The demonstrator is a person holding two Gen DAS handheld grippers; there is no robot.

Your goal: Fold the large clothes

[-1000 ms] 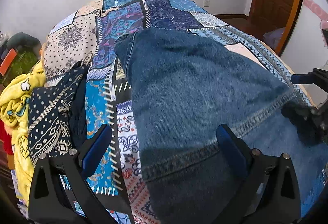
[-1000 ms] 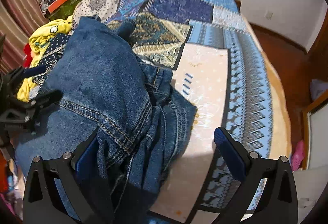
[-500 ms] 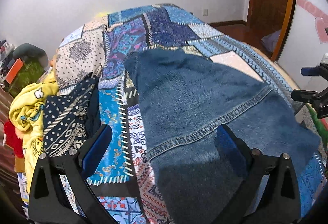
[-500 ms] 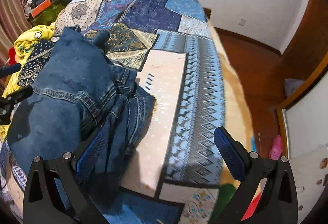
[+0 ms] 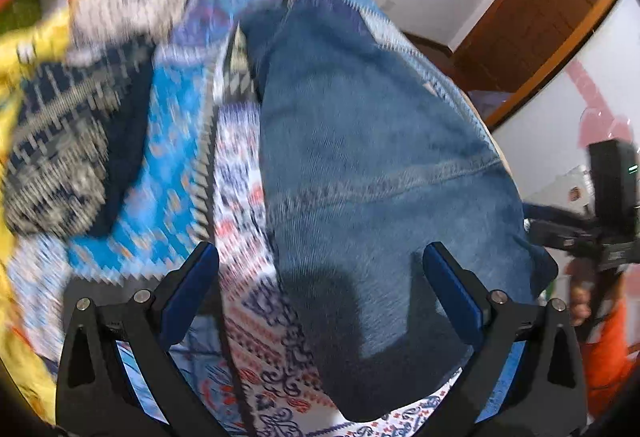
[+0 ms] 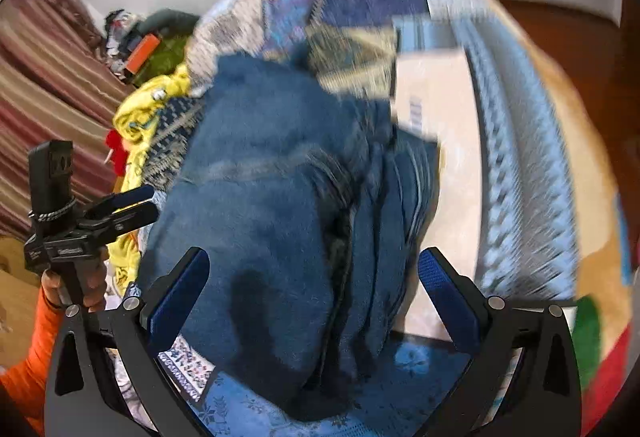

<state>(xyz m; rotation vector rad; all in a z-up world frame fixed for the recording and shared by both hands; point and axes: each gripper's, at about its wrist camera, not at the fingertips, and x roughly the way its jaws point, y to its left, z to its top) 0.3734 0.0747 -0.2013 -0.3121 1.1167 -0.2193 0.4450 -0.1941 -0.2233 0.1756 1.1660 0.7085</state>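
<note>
A blue denim garment (image 5: 372,173) lies folded over on a patchwork bedspread (image 5: 176,173); in the right wrist view the denim (image 6: 272,221) shows bunched folds on its right side. My left gripper (image 5: 320,289) is open and empty, above the denim's near edge. My right gripper (image 6: 312,293) is open and empty, just above the denim's near end. Each gripper shows in the other's view: the right gripper (image 5: 560,225) at the denim's right edge, the left gripper (image 6: 132,205) at its left edge. Both views are motion-blurred.
A pile of yellow and dark patterned clothes (image 5: 52,125) lies left of the denim, also in the right wrist view (image 6: 148,117). A wooden door (image 5: 532,17) stands at the right. Striped curtains (image 6: 44,77) hang at the left. The bed's near edge drops off below the grippers.
Both grippers have swung back down and closer over the denim after lifting away half a second ago. The views have tilted and blurred. The denim lies much as before.
</note>
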